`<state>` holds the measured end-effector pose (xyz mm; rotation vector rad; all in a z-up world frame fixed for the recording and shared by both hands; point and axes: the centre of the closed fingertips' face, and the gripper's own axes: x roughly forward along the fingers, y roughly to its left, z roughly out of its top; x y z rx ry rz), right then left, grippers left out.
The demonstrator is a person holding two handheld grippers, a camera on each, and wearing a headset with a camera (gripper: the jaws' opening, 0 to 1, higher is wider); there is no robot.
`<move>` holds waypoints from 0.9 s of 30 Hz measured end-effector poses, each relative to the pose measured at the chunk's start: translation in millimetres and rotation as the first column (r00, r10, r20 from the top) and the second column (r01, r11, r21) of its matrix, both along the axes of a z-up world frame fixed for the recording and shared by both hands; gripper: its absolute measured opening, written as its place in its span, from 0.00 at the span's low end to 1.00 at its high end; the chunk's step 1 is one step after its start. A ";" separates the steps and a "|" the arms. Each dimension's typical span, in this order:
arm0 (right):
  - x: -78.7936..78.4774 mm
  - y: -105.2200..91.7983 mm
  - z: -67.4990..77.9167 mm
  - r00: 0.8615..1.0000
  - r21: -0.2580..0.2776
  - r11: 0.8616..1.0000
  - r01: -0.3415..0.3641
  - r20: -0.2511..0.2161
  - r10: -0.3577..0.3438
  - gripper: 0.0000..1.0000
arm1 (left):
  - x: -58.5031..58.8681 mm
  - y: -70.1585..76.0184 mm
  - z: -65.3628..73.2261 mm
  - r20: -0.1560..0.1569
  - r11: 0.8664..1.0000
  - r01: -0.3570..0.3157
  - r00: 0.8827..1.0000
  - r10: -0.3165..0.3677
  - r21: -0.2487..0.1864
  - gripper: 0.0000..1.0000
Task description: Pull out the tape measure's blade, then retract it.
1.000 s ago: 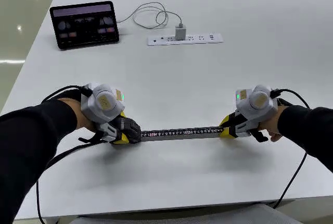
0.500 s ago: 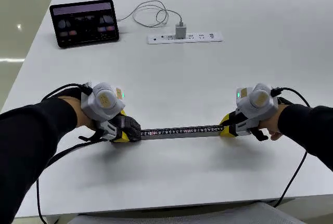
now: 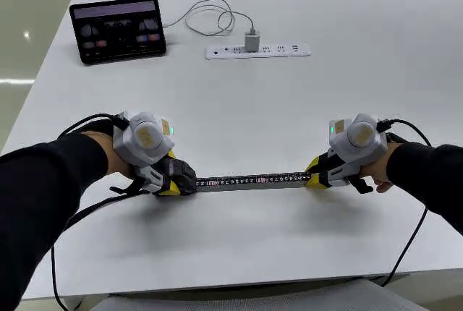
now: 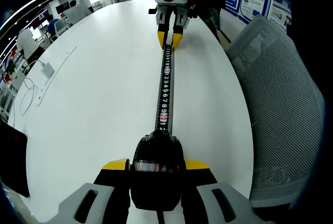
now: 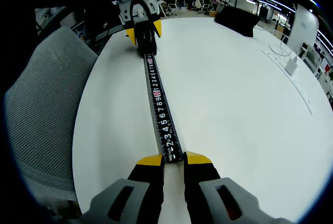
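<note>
L gripper point(image 4: 156, 164) is clamped on the black tape measure case point(image 3: 181, 179) near the front edge of the white table point(image 3: 289, 116). R gripper point(image 5: 173, 158) pinches the blade point(image 5: 160, 112) at its tip, so the blade runs straight btwn them, face up. Blade print is black digits 1–9 repeating w/ tens in red: a red 10 partway along in the right gripper view, a red 20 just short of the case in the left gripper view. At the far side are a tablet point(image 3: 118, 29) w/ lit screen, text too small to read, and a white power strip point(image 3: 257, 52) w/ a charger point(image 3: 251, 41) plugged in.
</note>
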<state>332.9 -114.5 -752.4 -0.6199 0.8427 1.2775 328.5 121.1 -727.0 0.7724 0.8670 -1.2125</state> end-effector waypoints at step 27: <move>0.0 1.4 -0.7 0.999 -0.064 0.997 -0.041 0.025 0.043 0.12 | 2.3 2.7 -2.7 -0.015 0.999 -0.029 0.999 0.029 0.044 0.36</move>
